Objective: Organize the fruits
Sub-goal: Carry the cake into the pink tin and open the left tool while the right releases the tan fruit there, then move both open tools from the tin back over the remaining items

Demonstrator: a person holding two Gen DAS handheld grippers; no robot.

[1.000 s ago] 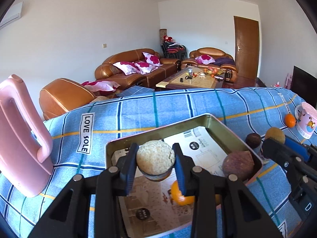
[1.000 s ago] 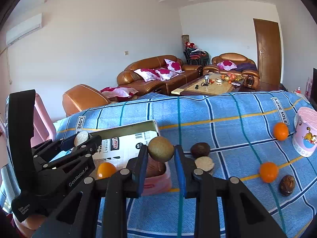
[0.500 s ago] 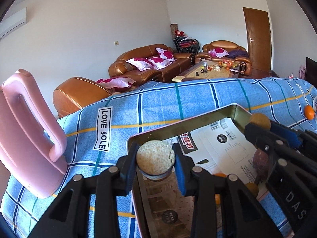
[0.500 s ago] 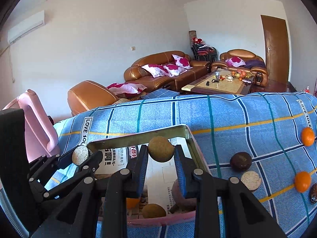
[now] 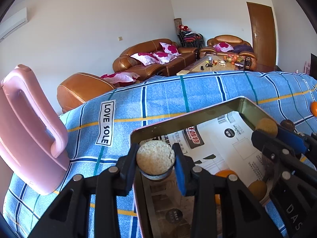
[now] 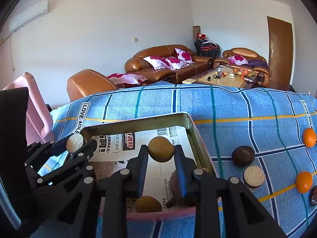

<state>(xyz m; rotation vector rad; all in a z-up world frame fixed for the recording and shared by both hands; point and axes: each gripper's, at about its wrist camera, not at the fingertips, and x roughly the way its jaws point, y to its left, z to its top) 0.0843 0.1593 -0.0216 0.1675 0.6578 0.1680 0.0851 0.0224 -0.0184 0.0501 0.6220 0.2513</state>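
1. The right claw pinches a brown round fruit between its blue pads, holding it above the middle of the tray, probably so it can be let go onto the paper lining rather than the cloth.
2. The left claw is pressed onto a halved fruit, pale grainy cut face toward the camera. It hangs over the tray's near-left edge, at the left corner in the right wrist view, which keeps it apart from the other claw.
3. Inside the tray lie 1 orange, partly hidden by claw parts, another brown fruit near the front rim, and a larger dull reddish fruit behind the right claw's finger. The lining sheet likely keeps the metal clean.
4. Outside, on the blue checked cloth covering the counter, to the right of the tray: a dark round fruit and a halved one, both just beside the tray's right wall, then 2 oranges and another dark fruit nearer the right edge. These look like the pieces yet to gather.
5. A pink chair back stands at the counter's left edge; sofas sit well beyond.
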